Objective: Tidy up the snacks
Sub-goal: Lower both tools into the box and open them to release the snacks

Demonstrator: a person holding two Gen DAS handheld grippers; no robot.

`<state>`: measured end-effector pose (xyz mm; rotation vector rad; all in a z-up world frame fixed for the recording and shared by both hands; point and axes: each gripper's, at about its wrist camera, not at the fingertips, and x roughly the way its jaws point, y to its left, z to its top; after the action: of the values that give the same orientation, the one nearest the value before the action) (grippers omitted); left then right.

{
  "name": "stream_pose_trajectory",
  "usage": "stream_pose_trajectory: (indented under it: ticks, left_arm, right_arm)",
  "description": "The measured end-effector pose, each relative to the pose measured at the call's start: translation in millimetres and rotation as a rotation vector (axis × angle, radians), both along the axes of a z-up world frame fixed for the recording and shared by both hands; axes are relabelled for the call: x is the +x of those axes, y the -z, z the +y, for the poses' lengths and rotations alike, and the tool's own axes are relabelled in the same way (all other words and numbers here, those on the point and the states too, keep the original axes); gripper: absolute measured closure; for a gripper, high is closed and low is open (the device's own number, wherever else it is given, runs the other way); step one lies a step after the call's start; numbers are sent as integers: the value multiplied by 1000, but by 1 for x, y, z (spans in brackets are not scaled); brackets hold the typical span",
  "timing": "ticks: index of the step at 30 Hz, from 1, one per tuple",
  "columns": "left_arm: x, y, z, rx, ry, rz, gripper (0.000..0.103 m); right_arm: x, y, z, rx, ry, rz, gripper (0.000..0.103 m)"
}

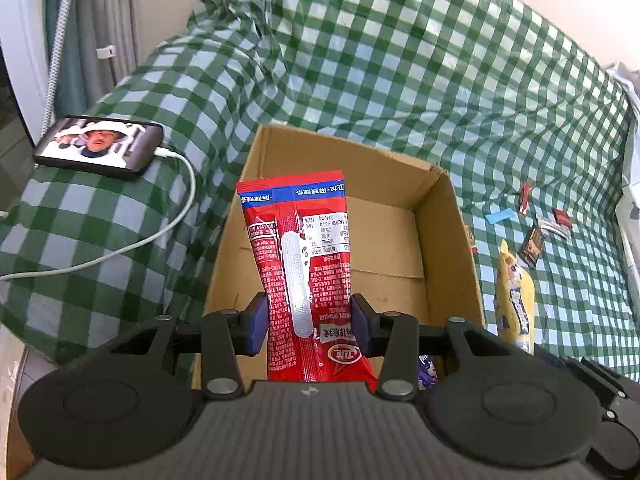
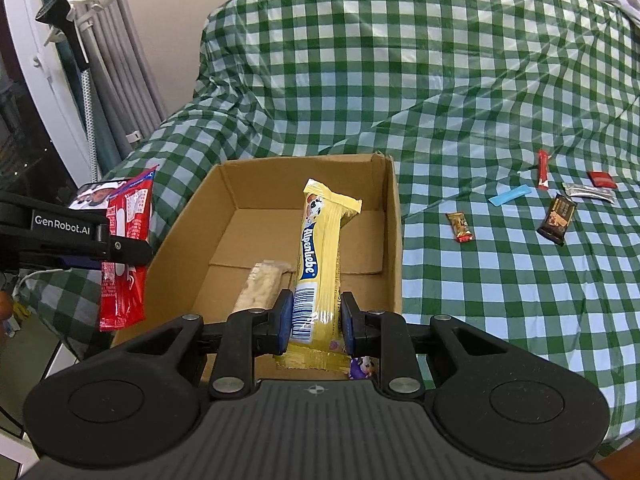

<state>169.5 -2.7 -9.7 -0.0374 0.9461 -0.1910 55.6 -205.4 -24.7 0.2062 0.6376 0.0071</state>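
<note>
Red snack packet [image 1: 304,264] clamped in left claw [image 1: 310,322], above cardboard box [image 1: 448,240].

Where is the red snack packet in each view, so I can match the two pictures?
Left wrist: the red snack packet is at centre, held by the left gripper.
Right wrist: red snack packet at the left edge.
Shared landmark: the cardboard box.

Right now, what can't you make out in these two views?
- Box front floor: both views, hidden by the grippers and the held packs.
- Purple wrapper: right wrist view, mostly behind the right gripper.
- Small snacks on the cloth: left wrist view, too small to read.
</note>
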Motion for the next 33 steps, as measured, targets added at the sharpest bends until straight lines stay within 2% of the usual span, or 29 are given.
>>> stream_pose_trajectory:
  ticks: [15, 30, 31, 33]
  left_arm:
    - [47, 45, -20, 76, 25, 76, 55]
    - [73, 74, -35, 125, 45, 116, 54]
    - [75, 75, -36, 131, 42, 114, 50]
    - [79, 76, -38, 152, 31, 107, 24]
  right_arm:
    - [56, 30, -7, 25, -18, 73, 77]
    - [86, 52, -9, 30, -20, 131, 77]
    - [88, 52, -10, 29, -18, 131, 77]
    - [91, 53, -10, 29, -16, 130, 77]
